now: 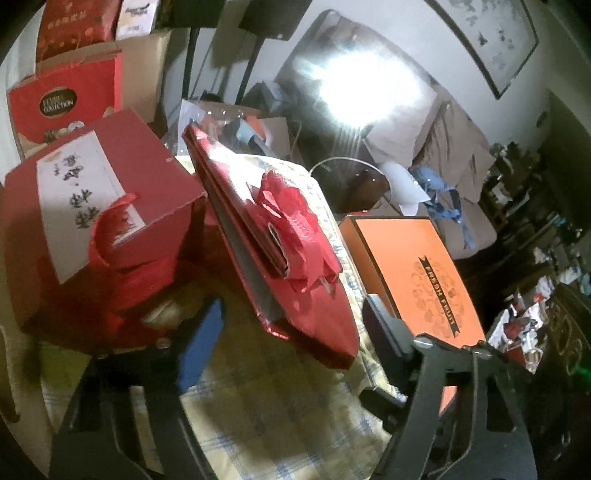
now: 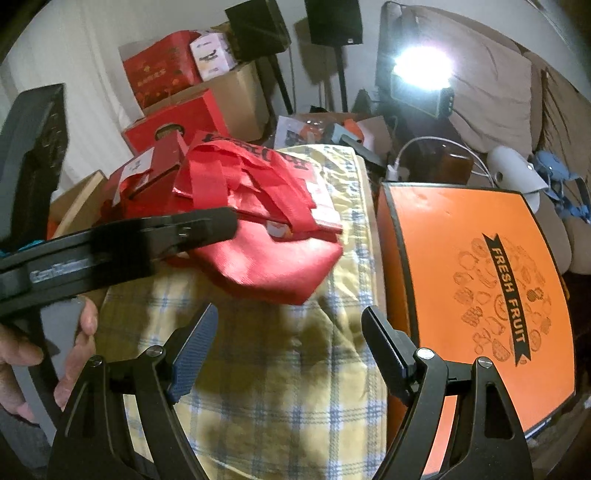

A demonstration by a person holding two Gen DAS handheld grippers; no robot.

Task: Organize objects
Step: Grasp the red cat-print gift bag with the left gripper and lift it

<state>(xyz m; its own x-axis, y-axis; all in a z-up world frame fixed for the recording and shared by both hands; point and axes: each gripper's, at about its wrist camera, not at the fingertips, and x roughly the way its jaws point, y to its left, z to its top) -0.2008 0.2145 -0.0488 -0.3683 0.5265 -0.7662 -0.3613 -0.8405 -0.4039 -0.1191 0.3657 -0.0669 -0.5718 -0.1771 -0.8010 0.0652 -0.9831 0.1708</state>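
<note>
A flat red gift bag (image 1: 321,317) with red ribbon handles (image 1: 295,218) lies tilted on a yellow plaid cloth (image 1: 280,413). Its near corner sits between the fingers of my left gripper (image 1: 293,302); I see a gap between the blue pad (image 1: 201,339) and the bag, so the gripper is open. A red box with a white label (image 1: 92,206) leans to its left. An orange "FRESH FRUIT" box (image 2: 480,295) lies to the right. My right gripper (image 2: 291,332) hangs open over the cloth (image 2: 277,387), short of the bag (image 2: 273,262). The left gripper's finger (image 2: 207,225) crosses in front of the bag.
A person's hand (image 2: 74,350) holds the left tool. Behind stand a red Ferrero box (image 1: 62,107), cardboard boxes (image 2: 236,96), speaker stands (image 2: 332,22) and a glaring lamp (image 2: 421,66). A sofa (image 2: 491,92) and cluttered table (image 1: 535,325) lie to the right.
</note>
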